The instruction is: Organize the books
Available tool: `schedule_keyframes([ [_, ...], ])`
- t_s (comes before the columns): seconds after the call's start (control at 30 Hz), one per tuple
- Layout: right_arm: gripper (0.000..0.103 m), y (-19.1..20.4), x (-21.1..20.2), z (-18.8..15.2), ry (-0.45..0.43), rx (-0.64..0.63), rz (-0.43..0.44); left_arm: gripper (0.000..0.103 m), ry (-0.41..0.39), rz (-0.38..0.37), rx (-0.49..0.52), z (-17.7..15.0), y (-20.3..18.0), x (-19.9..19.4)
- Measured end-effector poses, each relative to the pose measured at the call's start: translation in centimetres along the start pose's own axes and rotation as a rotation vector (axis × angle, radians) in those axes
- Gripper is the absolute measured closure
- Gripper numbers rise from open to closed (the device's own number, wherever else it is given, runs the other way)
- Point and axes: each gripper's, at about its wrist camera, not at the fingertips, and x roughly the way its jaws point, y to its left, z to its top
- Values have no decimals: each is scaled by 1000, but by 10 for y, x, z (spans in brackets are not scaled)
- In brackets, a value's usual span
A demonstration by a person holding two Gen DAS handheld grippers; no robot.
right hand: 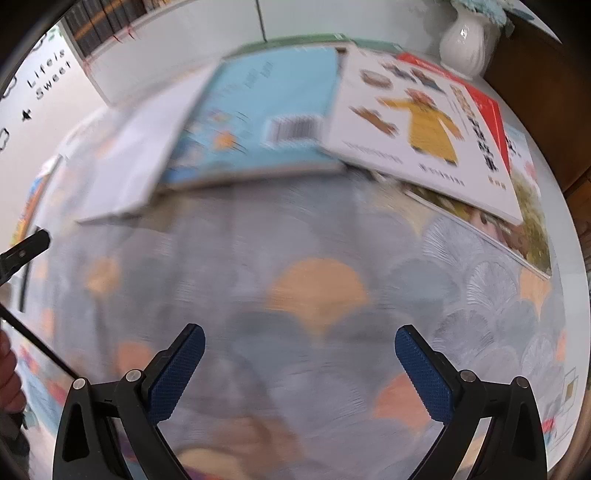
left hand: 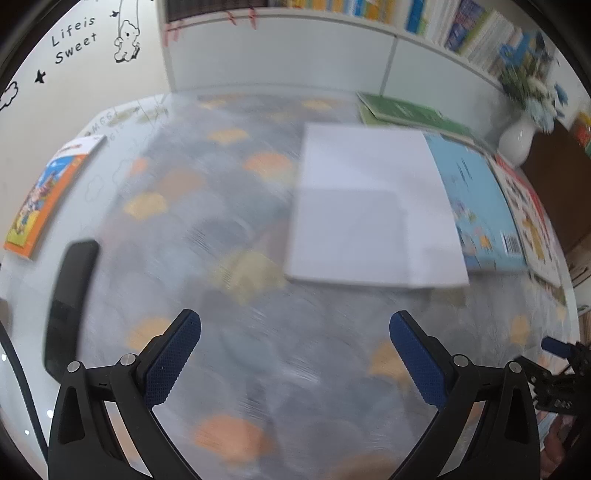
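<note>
Down over the patterned tablecloth [left hand: 229, 236], the left gripper [left hand: 295, 354] has its blue-padded jaws spread wide with nothing between them, only blurred cloth below. Ahead of it and a little to the right lies a white book [left hand: 373, 206], flat on the cloth. Its right edge overlaps a light blue book [left hand: 476, 199], and beyond that lies a white-and-red book [left hand: 528, 206], all in a row toward the table's right side. Behind them a green book [left hand: 406, 110] lies near the white cabinet [left hand: 280, 55], whose shelf above holds a line of upright books [left hand: 461, 29]. A white vase [left hand: 517, 140] stands at the far right corner. Well apart, at the table's left edge, an orange picture book [left hand: 44, 195] lies flat, with a black phone-like slab [left hand: 70, 306] nearer the camera.

The right gripper [right hand: 300, 369] is likewise spread wide and empty above the cloth. Ahead of it sit the light blue book [right hand: 266, 110], barcode up, and the white-and-red book [right hand: 417, 122] overlapping the blue one's right edge, with another book [right hand: 532, 229] partly beneath it. The vase [right hand: 465, 40] stands behind.
</note>
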Motion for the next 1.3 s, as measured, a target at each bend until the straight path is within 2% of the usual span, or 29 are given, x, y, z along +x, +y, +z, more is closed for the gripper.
schedule_keyframes([
  [0.17, 0, 49, -42, 34, -138, -56, 12, 2, -33, -54, 5, 34, 22, 3],
  [0.27, 0, 69, -48, 68, -207, -60, -7, 2, -71, -88, 55, 52, 25, 5],
  [0.37, 1, 75, -37, 90, -218, -25, -2, 2, -61, -161, 86, 65, 28, 20],
  [0.5, 10, 82, -10, 110, -150, 70, 48, 13, 1, -263, 47, 75, 39, 45],
  [0.53, 11, 84, -2, 112, -123, 94, 75, 18, 11, -275, 37, 77, 40, 51],
  [0.6, 12, 81, 10, 115, -98, 118, 102, 21, 32, -283, 37, 78, 42, 61],
  [0.67, 16, 83, 19, 119, -82, 124, 92, 21, 59, -332, 47, 79, 42, 70],
  [0.77, 22, 88, 33, 124, -56, 101, 59, 21, 80, -343, 85, 81, 33, 79],
  [0.9, 23, 91, 47, 131, -33, 91, 45, 32, 131, -374, 89, 83, 30, 93],
  [0.93, 25, 89, 49, 132, -34, 93, 43, 32, 147, -388, 78, 83, 31, 98],
  [0.97, 28, 88, 52, 134, -31, 95, 35, 32, 153, -394, 70, 82, 31, 100],
  [1.0, 36, 86, 54, 135, -25, 92, 36, 32, 148, -401, 67, 82, 31, 100],
  [1.07, 42, 86, 57, 137, -23, 89, 27, 32, 149, -409, 73, 81, 30, 100],
  [1.13, 52, 89, 57, 138, -25, 73, 47, 32, 152, -423, 80, 80, 27, 99],
  [1.3, 59, 105, 55, 124, -6, 33, 69, 37, 175, -482, 105, 73, 21, 94],
])
